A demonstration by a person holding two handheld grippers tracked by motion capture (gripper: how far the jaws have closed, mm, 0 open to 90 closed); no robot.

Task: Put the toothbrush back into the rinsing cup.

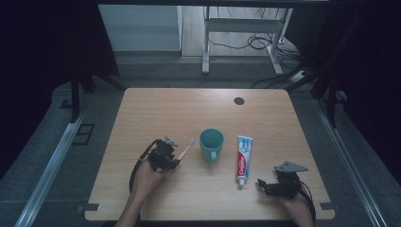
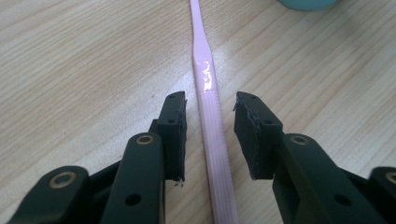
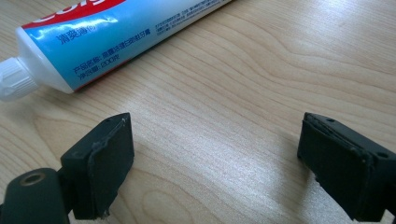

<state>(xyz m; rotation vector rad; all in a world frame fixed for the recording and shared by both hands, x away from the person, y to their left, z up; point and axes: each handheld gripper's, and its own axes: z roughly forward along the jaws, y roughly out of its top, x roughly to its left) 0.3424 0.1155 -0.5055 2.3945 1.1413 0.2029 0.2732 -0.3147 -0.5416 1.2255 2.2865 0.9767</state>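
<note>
Pink toothbrush (image 2: 211,130) lies flat on the bench (image 1: 156,109) between the left tool's (image 2: 210,135) apart, not-touching pads, near the cup (image 1: 211,144), right tool (image 3: 217,163) wide open w/ nothing in it, so a crooked squeeze could flick the brush away.

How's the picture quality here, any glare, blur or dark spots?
High view: dim, bluish, black at the sides. Left gripper view: sharp, with white glare on the toothbrush handle. Right gripper view: soft sheen on the table; the toothpaste print stays readable.
</note>
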